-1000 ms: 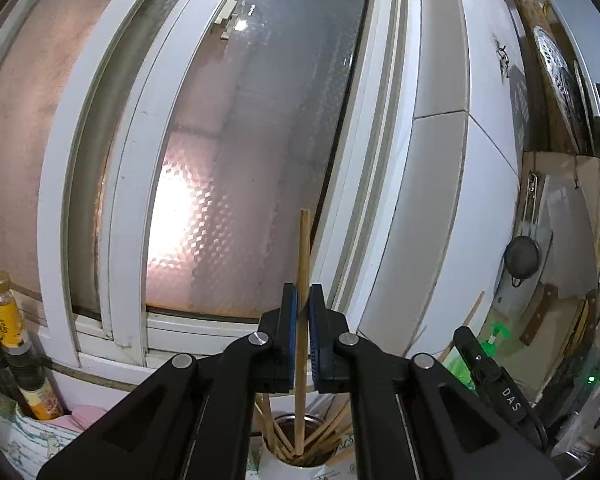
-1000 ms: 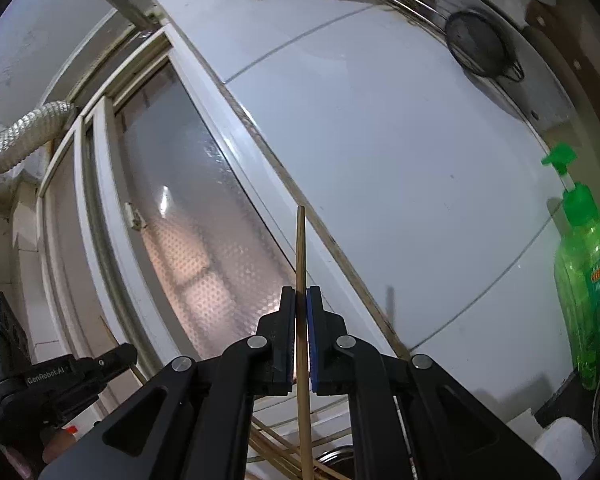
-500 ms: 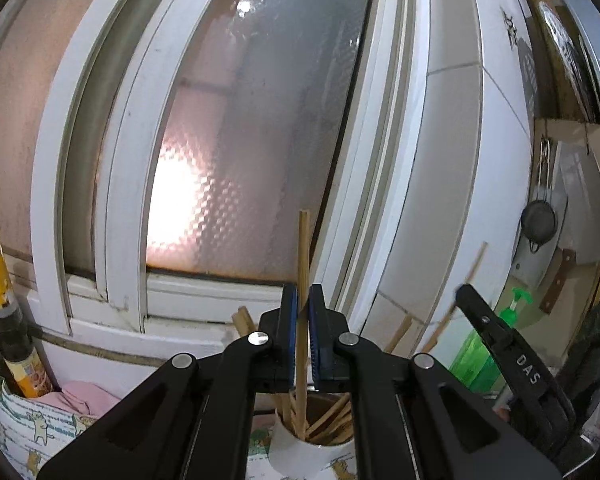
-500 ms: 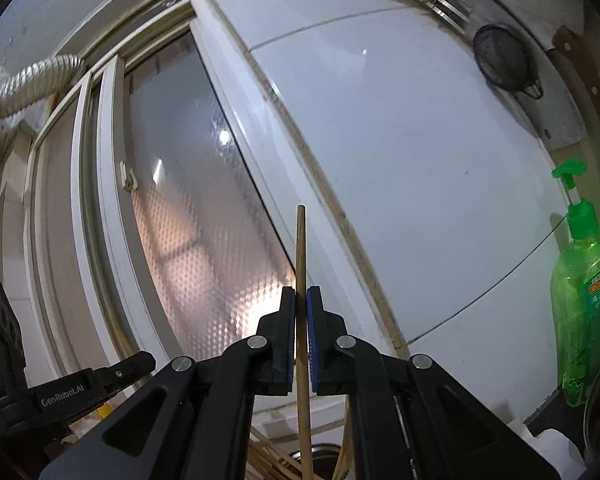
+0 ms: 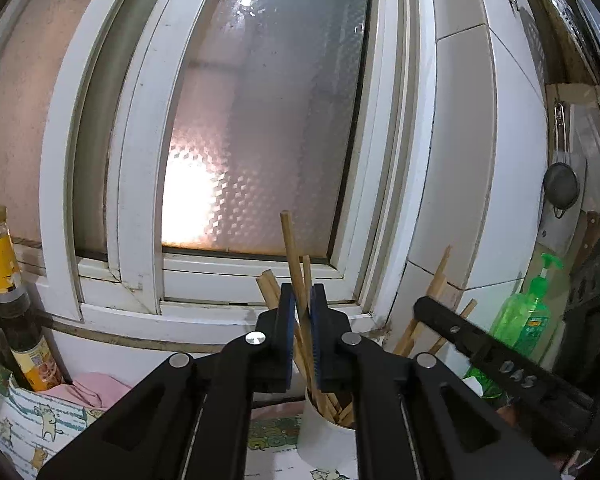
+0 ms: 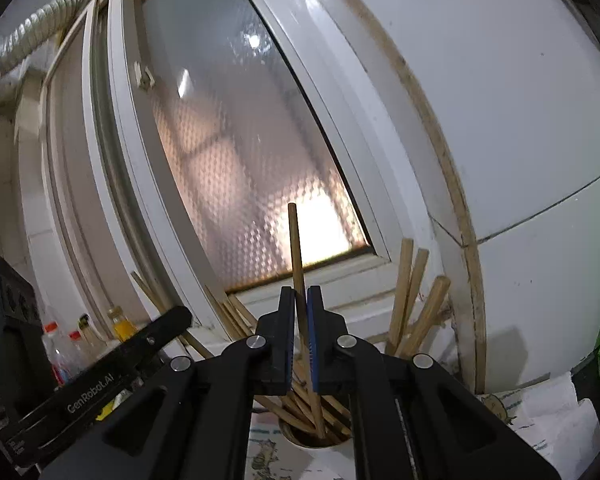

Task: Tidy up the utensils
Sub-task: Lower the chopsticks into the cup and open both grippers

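Observation:
A white cup [image 5: 320, 432] holds several wooden chopsticks below a frosted window; it also shows in the right wrist view [image 6: 300, 442]. My left gripper [image 5: 302, 304] has opened slightly; a chopstick [image 5: 290, 248] leans loose between its jaws with its lower end in the cup. My right gripper [image 6: 301, 304] is also slightly open around another chopstick [image 6: 296, 248] that stands tilted in the cup. Each gripper's side shows in the other's view.
Sauce bottles [image 5: 4, 280] and a pink cloth [image 5: 84, 390] stand at the left. A green soap bottle [image 5: 528, 320] is at the right. A strainer [image 5: 560, 192] hangs on the tiled wall. The window sill [image 5: 204, 312] is behind the cup.
Both grippers have lowered toward the cup and their jaws have parted. The two chopsticks, held straight before, now lean loose with their lower ends in the cup.

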